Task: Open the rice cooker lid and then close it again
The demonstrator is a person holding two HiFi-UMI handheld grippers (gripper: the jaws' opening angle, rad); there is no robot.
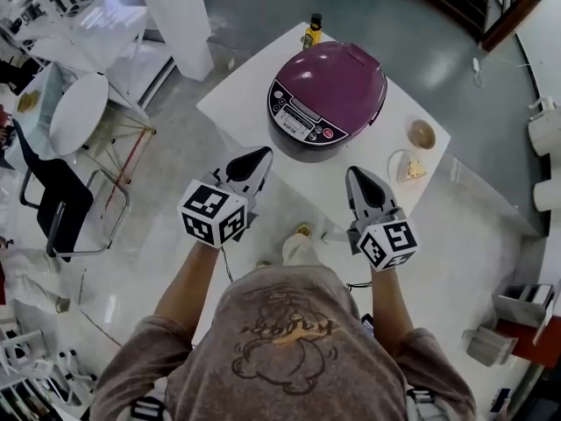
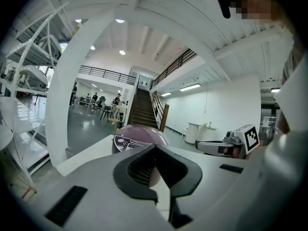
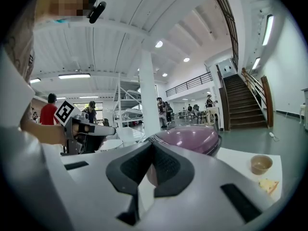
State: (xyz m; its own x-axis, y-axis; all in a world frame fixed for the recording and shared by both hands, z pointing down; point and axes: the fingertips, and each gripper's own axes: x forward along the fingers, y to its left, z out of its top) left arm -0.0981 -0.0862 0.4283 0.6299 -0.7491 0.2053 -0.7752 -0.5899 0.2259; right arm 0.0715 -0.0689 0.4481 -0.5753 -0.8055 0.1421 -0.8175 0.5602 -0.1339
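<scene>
A purple rice cooker (image 1: 326, 99) with its lid down stands on the white table (image 1: 241, 103), its control panel facing me. My left gripper (image 1: 263, 154) hovers just short of the cooker's front left, with its jaws together and nothing between them. My right gripper (image 1: 355, 173) is held at the cooker's front right, also shut and empty. In the left gripper view the cooker (image 2: 139, 137) shows just beyond the closed tips (image 2: 155, 147). In the right gripper view the cooker (image 3: 190, 138) lies ahead and slightly right of the tips (image 3: 153, 143).
On the table to the cooker's right sit a small brown bowl (image 1: 422, 134) and a plate with a piece of food (image 1: 408, 167). A yellow bottle (image 1: 312, 32) stands behind the cooker. A black chair (image 1: 61, 200) and a round white table (image 1: 77, 112) stand at the left.
</scene>
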